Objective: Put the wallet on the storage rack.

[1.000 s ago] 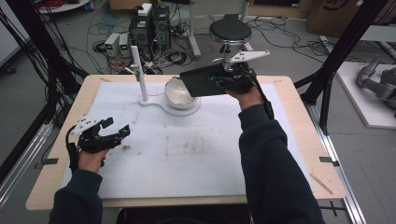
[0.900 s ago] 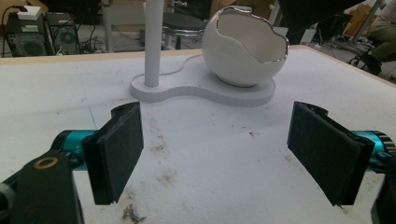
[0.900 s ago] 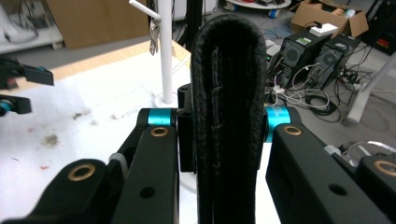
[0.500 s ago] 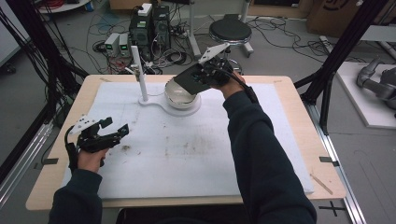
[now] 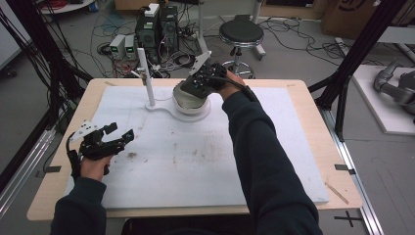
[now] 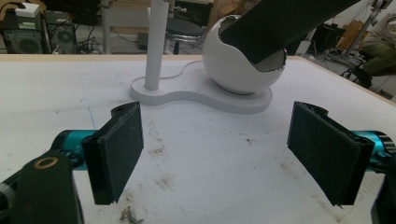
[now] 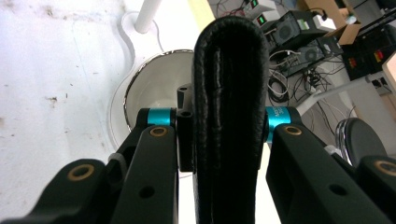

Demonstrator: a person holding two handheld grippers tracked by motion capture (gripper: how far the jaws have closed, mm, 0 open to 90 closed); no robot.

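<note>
A white round bowl [image 5: 188,101] with a dark rim stands on a white base [image 5: 169,111] beside a thin white post [image 5: 146,78] at the back of the table. My right gripper [image 5: 199,84] hangs over the bowl, shut on a flat black leather-like case [image 7: 229,88]. The case's lower end [image 6: 275,28] dips into the bowl's [image 6: 233,70] mouth. From the right gripper [image 7: 223,140] I look down along the case into the bowl [image 7: 154,88]. At the left side of the mat my left gripper [image 5: 120,132] rests open, nothing between its pads [image 6: 119,149].
A white foam mat [image 5: 205,161] with brown smudges covers the wooden table [image 5: 337,161]. Small crumbs [image 6: 130,215] lie in front of the left gripper. Computers and cables [image 5: 156,29], a black stool [image 5: 241,34] and black frame posts stand beyond the far edge.
My right gripper has carried the black case leftward and slightly down, from right of the bowl to over it. The left gripper has stayed where it was.
</note>
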